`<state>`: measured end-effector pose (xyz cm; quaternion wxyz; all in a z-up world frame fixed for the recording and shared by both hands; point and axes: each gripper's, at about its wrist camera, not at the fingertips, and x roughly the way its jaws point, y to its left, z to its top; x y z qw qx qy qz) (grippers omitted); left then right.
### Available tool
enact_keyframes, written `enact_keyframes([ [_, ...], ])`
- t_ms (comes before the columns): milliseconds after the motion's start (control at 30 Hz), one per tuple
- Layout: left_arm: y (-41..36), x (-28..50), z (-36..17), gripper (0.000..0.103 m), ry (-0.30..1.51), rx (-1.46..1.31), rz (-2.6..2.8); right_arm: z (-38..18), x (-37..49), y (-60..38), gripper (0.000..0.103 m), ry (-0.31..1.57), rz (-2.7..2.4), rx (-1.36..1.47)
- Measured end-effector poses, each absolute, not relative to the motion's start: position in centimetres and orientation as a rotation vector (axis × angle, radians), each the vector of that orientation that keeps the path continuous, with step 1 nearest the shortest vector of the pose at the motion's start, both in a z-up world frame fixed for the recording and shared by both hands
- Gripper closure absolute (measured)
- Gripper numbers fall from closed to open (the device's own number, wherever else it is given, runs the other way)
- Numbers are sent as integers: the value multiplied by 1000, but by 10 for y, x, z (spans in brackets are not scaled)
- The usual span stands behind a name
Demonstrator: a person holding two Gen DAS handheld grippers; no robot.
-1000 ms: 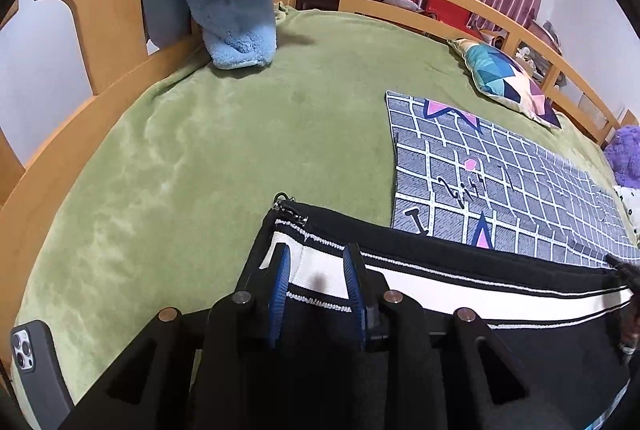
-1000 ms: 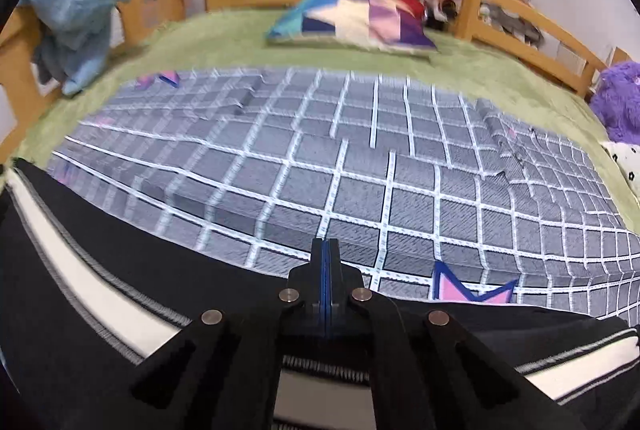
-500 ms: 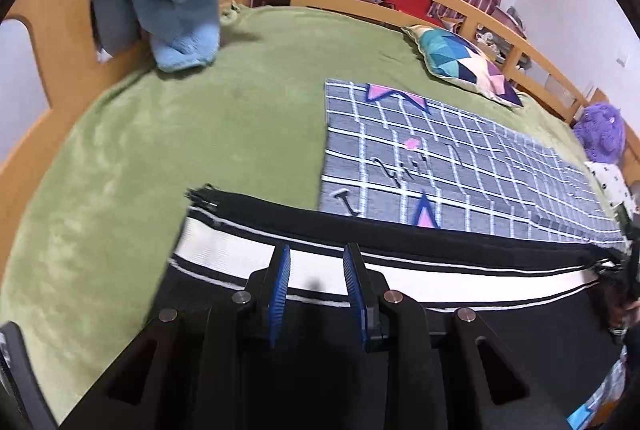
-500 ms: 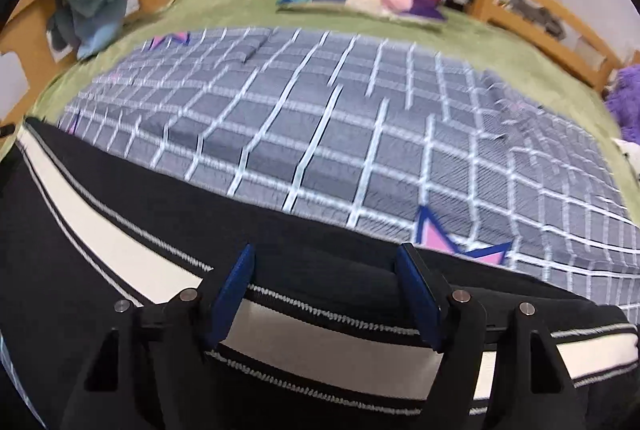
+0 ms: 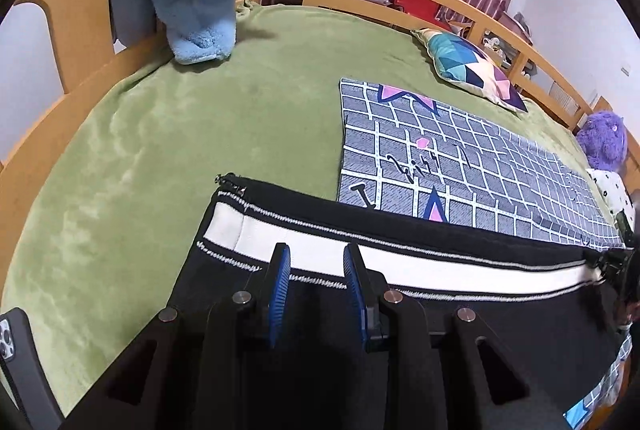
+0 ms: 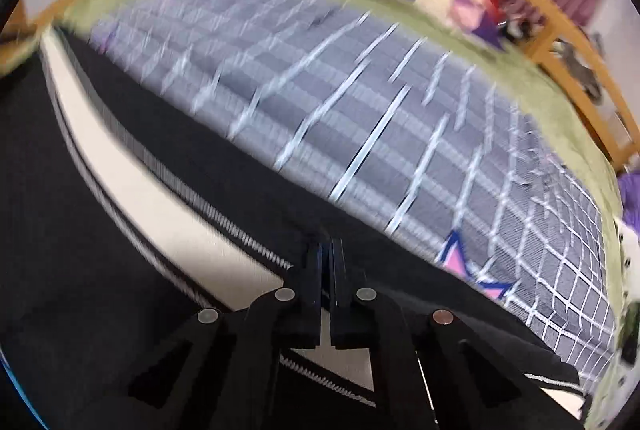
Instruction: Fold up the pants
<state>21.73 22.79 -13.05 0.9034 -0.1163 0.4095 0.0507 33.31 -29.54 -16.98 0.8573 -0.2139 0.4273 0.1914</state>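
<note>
Gripping phase: black pants [image 5: 400, 310] with a white side stripe lie flat across the green bedspread [image 5: 180, 134], far edge overlapping the grid-print blanket [image 5: 460, 166]; left gripper [image 5: 316, 286] sits part-open astride the stripe (pinch unclear); right gripper [image 6: 328, 270] has just clamped shut on the pants' far edge; next, I'd say, lift and fold the edge over evenly.

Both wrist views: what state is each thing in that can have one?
pants: stretched out flat on the green bed cover.
left hand-held gripper: jaws partly apart over the pants, no pinch visible.
right hand-held gripper: jaws just closed, shut on the pants' black edge.
grid blanket: spread flat.
</note>
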Motion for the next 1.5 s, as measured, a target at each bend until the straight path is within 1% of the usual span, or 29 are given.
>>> enact_keyframes([
  [67,228,218,-131,77,848,-225,115,-161,338,-303,101,881,405,-374],
  [133,229,219,-132,77,848,-232,118,-163,343,-303,101,877,392,-373],
  [233,230,222,-135,77,850,-247,128,-185,354,-297,101,905,362,-386],
  [333,227,225,-136,77,850,-258,120,-192,355,-301,100,886,343,-304],
  [400,218,230,-135,77,849,-255,91,-194,356,-303,100,881,340,-270],
  [500,196,238,-133,77,845,-226,48,-194,354,-296,99,887,297,-296],
  [567,178,243,-133,77,847,-216,9,-189,347,-291,94,876,274,-337],
  [633,160,247,-133,77,851,-212,-41,-180,341,-294,85,863,257,-370],
  [700,142,248,-134,77,855,-201,-80,-162,330,-314,81,825,219,-321],
  [733,128,250,-136,73,866,-184,-109,-153,323,-330,70,797,198,-268],
  [767,119,251,-137,65,871,-172,-122,-148,319,-341,57,781,171,-239],
  [800,106,252,-140,62,873,-156,-134,-144,315,-358,54,769,112,-212],
  [833,96,253,-142,58,873,-143,-147,-143,314,-370,54,774,64,-199],
  [933,68,262,-154,58,895,-119,-166,-158,317,-407,54,838,-38,-158],
  [1000,55,275,-167,58,931,-114,-152,-185,330,-420,54,927,-67,-149],
  [1033,52,281,-173,58,945,-109,-141,-193,334,-423,54,935,-59,-134],
  [1167,51,311,-183,58,939,-63,-48,-195,337,-431,52,879,-51,-72],
  [1267,54,323,-178,58,931,-95,-16,-195,341,-433,52,876,-35,-69],
  [1367,50,320,-166,61,940,-99,1,-188,342,-431,52,886,-47,-87],
  [1500,20,295,-143,58,864,-81,-118,-171,304,-436,52,831,-77,-18],
])
